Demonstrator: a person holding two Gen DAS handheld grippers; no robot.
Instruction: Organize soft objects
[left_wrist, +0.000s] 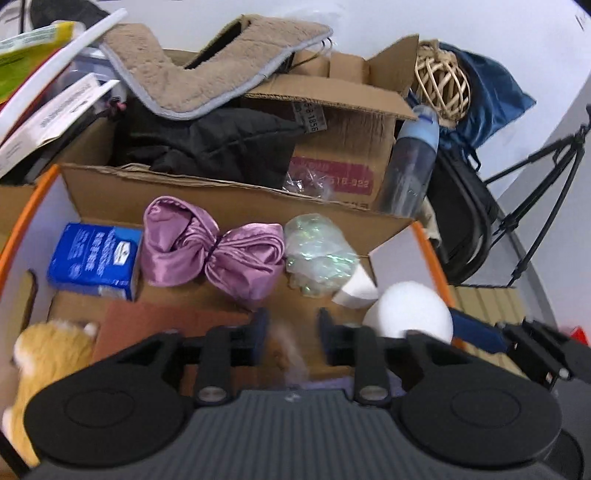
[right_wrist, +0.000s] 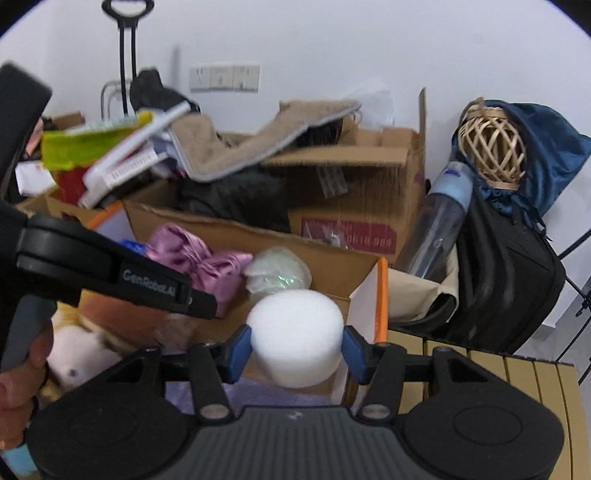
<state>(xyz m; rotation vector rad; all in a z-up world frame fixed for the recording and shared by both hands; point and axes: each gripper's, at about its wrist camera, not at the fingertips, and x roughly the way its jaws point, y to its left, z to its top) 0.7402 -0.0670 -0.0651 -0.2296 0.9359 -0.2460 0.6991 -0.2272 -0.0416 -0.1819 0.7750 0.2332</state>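
My right gripper (right_wrist: 296, 349) is shut on a white foam cylinder (right_wrist: 295, 332), its blue pads against both sides, just above the right end of an orange-edged cardboard box (right_wrist: 382, 295). My left gripper (left_wrist: 292, 330) hangs over the same box with its jaws apart; a blurred tan furry thing (left_wrist: 286, 350) shows below the gap, touching neither pad. In the box lie a purple satin bow (left_wrist: 210, 251), a blue tissue pack (left_wrist: 94, 260), a crinkled iridescent bundle (left_wrist: 317, 251), a white foam wedge (left_wrist: 356, 290) and a yellow plush toy (left_wrist: 48, 354).
Behind stands a bigger cardboard box (left_wrist: 347, 147) with a beige fleece mat (left_wrist: 207, 70) and black cloth (left_wrist: 221, 144). To the right are a bottle (left_wrist: 413, 155), a wicker ball (left_wrist: 441, 85), a blue bag (right_wrist: 546, 147), a black case (right_wrist: 509, 273) and a tripod (left_wrist: 546, 177). A slatted tabletop (right_wrist: 498, 373) lies beside the box.
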